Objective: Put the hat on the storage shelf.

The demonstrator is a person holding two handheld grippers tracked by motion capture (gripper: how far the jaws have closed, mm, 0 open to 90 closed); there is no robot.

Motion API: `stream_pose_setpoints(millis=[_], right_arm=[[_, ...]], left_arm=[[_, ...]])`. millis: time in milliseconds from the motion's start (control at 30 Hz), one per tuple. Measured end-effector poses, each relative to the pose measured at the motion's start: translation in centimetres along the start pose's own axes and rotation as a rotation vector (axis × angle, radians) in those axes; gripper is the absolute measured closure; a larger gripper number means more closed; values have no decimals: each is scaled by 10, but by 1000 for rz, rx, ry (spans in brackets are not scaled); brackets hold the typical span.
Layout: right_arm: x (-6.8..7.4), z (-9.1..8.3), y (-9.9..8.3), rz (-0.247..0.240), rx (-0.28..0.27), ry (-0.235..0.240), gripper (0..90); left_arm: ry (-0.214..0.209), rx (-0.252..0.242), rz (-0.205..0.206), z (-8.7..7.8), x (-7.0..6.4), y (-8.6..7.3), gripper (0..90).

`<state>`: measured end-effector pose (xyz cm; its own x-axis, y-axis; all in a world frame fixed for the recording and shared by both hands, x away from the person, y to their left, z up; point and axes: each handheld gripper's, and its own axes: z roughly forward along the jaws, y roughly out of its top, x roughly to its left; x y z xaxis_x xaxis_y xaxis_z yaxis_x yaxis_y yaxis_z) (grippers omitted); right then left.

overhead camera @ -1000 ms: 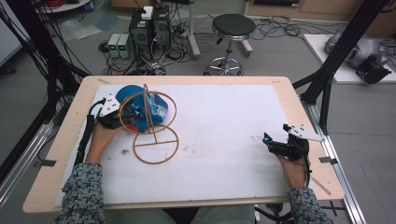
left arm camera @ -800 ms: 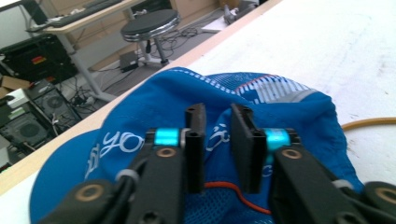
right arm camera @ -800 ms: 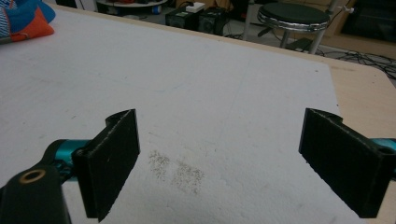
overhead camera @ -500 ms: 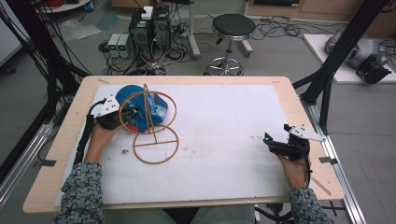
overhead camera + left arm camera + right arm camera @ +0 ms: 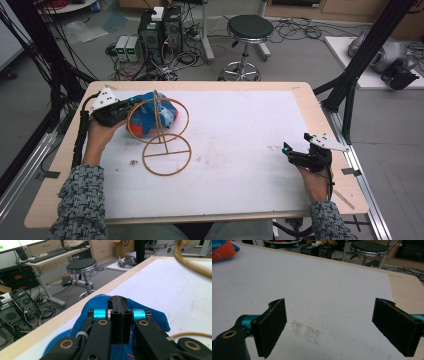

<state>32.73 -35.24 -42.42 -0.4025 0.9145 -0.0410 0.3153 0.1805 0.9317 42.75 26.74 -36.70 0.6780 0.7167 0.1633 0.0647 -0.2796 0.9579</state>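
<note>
My left gripper (image 5: 117, 315) clamps the blue cap (image 5: 150, 117) beside the wire stand (image 5: 160, 135); my right gripper (image 5: 329, 327) rests released, idle.

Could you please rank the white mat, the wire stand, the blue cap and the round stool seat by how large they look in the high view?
1. White mat
2. Wire stand
3. Blue cap and stool seat: these look alike, and the stool stands farther off, so I won't rank them.
</note>
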Motion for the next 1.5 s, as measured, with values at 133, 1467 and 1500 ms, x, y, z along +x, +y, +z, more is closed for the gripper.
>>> stream_pose_setpoints(millis=[133,1467,1500], right_arm=[[-1,0,0,3,2,0,115],[-3,-1,-1,6,5,10,116],[-3,-1,-1,6,4,10,116]], left_arm=[[16,-6,0,-1,5,23,898],[100,-161,33,-26,17,147,898],[95,-167,52,-31,15,154,899]])
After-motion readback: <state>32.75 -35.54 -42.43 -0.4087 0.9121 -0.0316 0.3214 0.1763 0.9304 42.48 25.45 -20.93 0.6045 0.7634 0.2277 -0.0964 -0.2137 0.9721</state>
